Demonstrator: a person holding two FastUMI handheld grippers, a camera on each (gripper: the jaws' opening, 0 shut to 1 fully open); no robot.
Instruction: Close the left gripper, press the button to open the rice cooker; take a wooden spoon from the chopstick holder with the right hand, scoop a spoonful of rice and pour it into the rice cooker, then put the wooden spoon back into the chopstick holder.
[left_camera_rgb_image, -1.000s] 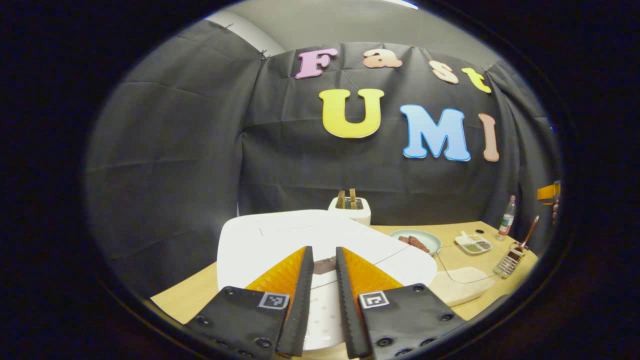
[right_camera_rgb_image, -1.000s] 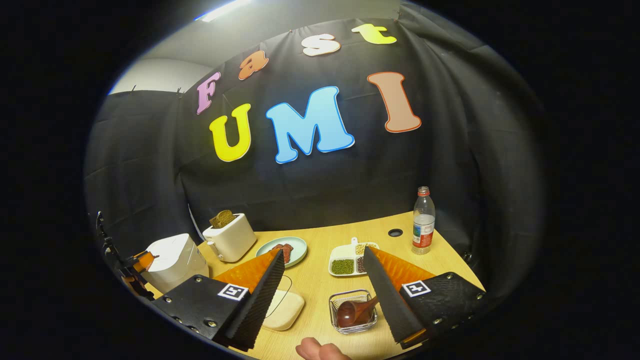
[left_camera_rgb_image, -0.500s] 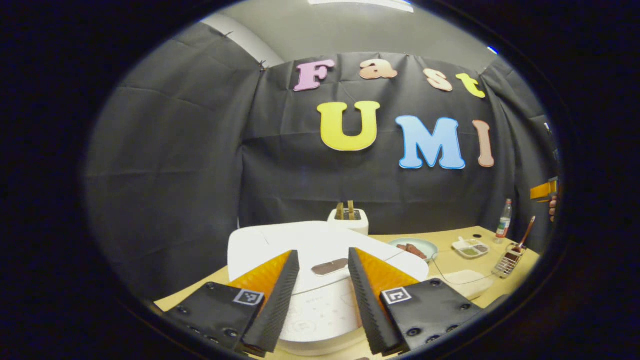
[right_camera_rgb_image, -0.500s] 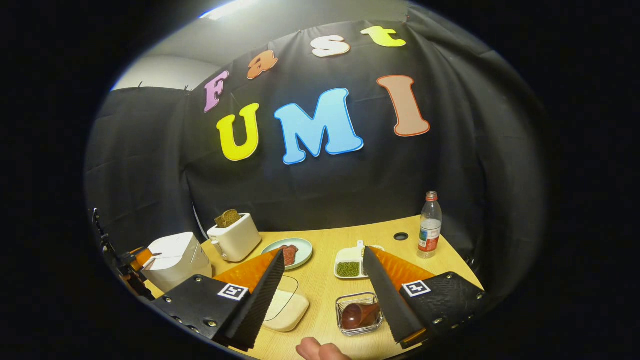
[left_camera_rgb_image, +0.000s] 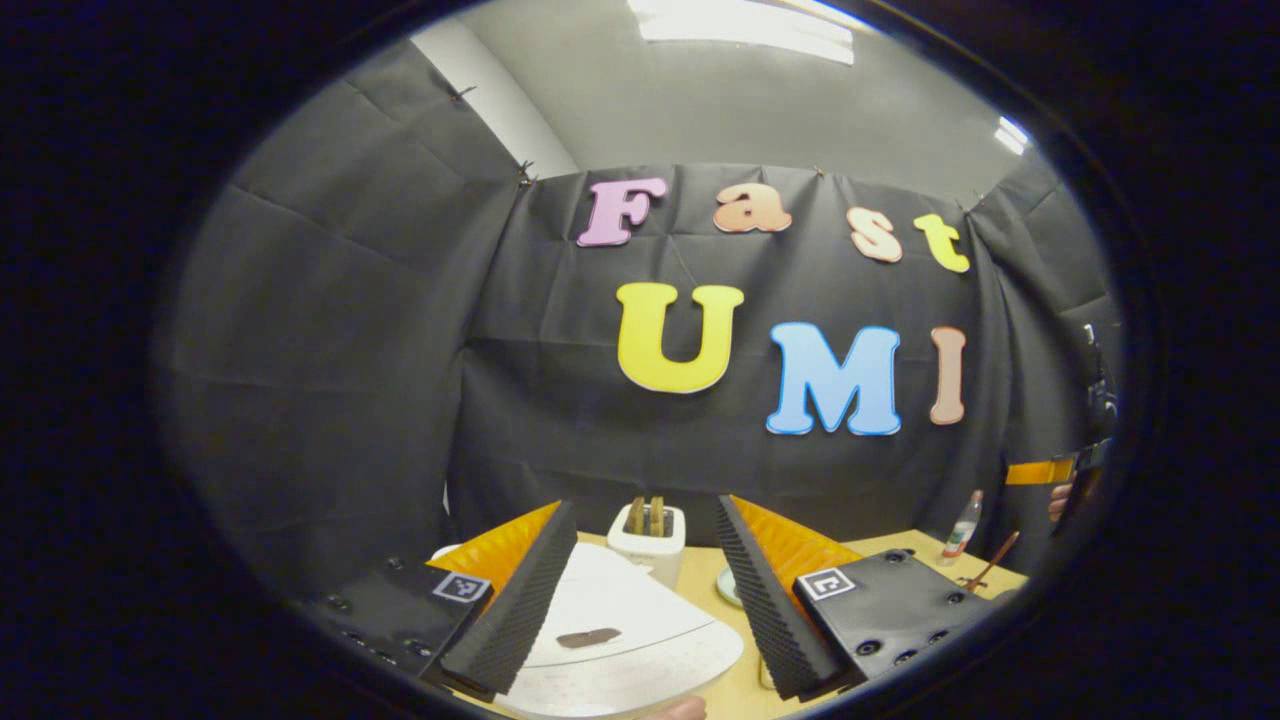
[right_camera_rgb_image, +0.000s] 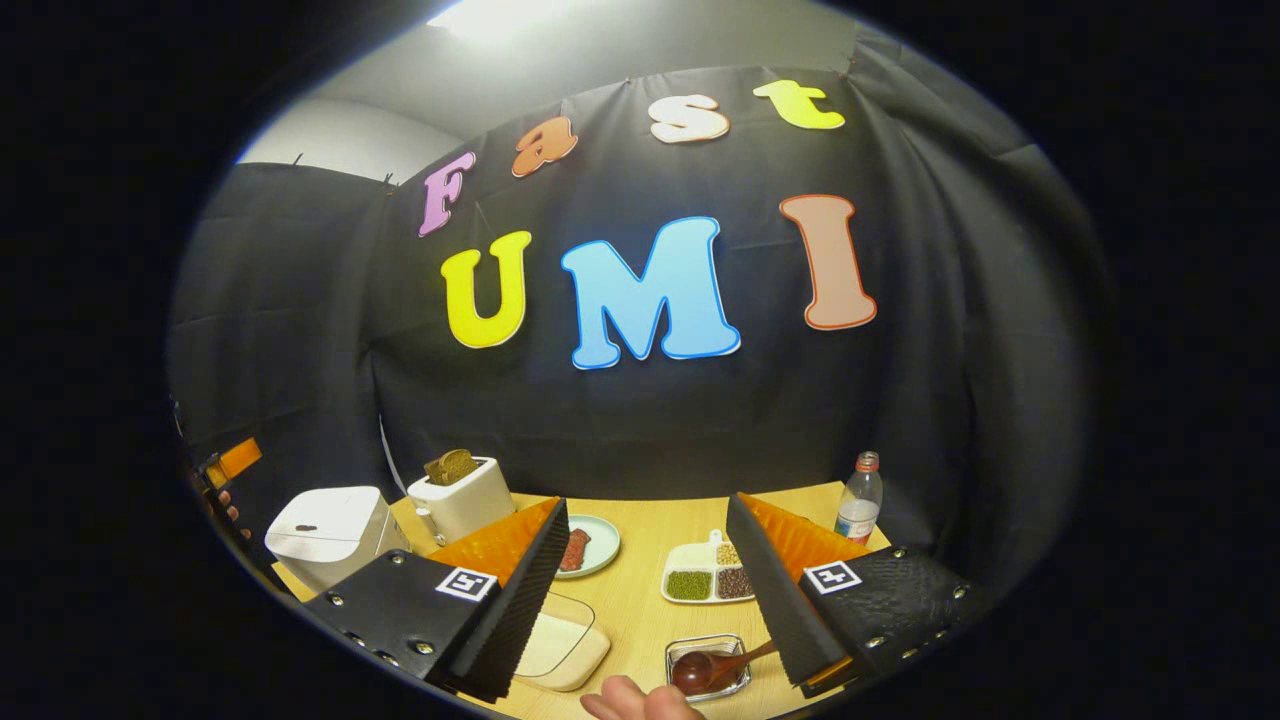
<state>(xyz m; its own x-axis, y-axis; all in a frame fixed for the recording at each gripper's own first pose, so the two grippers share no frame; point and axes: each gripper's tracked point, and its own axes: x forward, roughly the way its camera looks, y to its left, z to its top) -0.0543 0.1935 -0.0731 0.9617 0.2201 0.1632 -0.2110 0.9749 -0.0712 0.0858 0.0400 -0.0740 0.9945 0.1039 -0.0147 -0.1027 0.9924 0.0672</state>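
Plainly, the wooden spoon (right_camera_rgb_image: 722, 664) lay in the chopstick holder (right_camera_rgb_image: 708, 666), a small clear-walled basket at the near edge of the table (right_camera_rgb_image: 640, 590), at about 6 o'clock in the right gripper view. Its dark bowl sat low in the basket and the thin handle ran up toward 2 o'clock, touching or passing behind the gripper's own right-hand finger. It looked light, stiff and smooth, so a grasp on the bare handle, well above the bowl, seemed the best hold; the basket looked light enough to shift if nudged.

The right gripper (right_camera_rgb_image: 645, 585) hung above the basket with its jaws spread wide and nothing between them, pointing toward the back wall. A hand (right_camera_rgb_image: 640, 700) showed at 6 o'clock.

The rice cooker (right_camera_rgb_image: 325, 535) stood at 8 o'clock, its lid appearing down. In the left gripper view, the left gripper (left_camera_rgb_image: 645, 590) was raised over that cooker's white lid (left_camera_rgb_image: 620, 640), jaws apart and empty, aimed at the toaster (left_camera_rgb_image: 648, 530) at 12 o'clock beyond.
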